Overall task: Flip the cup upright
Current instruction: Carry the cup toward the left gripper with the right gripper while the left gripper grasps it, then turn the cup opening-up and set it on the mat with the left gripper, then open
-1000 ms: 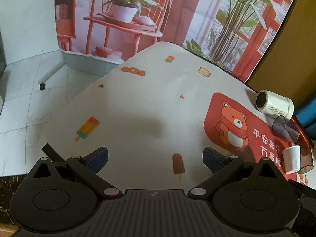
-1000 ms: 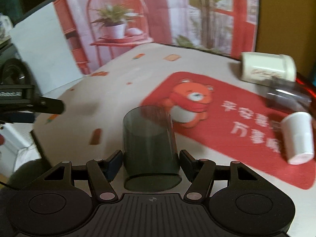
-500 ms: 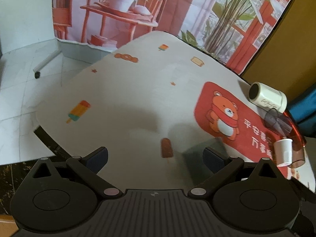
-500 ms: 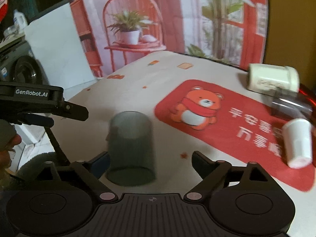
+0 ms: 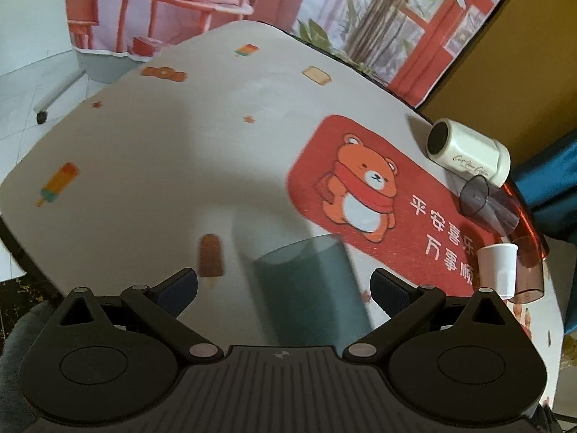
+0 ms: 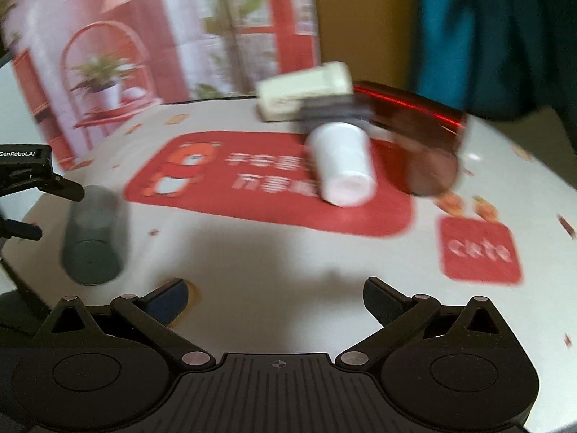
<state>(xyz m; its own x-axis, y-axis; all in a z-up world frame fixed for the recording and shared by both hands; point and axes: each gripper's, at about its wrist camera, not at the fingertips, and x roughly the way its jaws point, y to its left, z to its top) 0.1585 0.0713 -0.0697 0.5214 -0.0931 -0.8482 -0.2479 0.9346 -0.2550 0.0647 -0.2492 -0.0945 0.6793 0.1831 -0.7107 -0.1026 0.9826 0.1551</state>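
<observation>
A dark translucent cup [image 5: 310,288] stands on the white table, between the open fingers of my left gripper [image 5: 285,288] without being held; its orientation is hard to tell. It also shows at the left of the right wrist view [image 6: 92,238]. My right gripper [image 6: 274,299] is open and empty, away from that cup, facing a white cup [image 6: 342,166] that lies on its side on the red bear mat [image 6: 223,195]. The white cup also shows in the left wrist view [image 5: 497,267].
A cream cup [image 5: 468,155], a grey translucent cup [image 5: 487,205] and a red translucent cup [image 5: 526,270] lie on their sides at the table's right edge. The table's near and left edges drop to the floor. A printed backdrop stands behind.
My right gripper opened, let go of the dark cup and swung right toward the white cup. My left gripper moved in so the dark cup sits between its fingers.
</observation>
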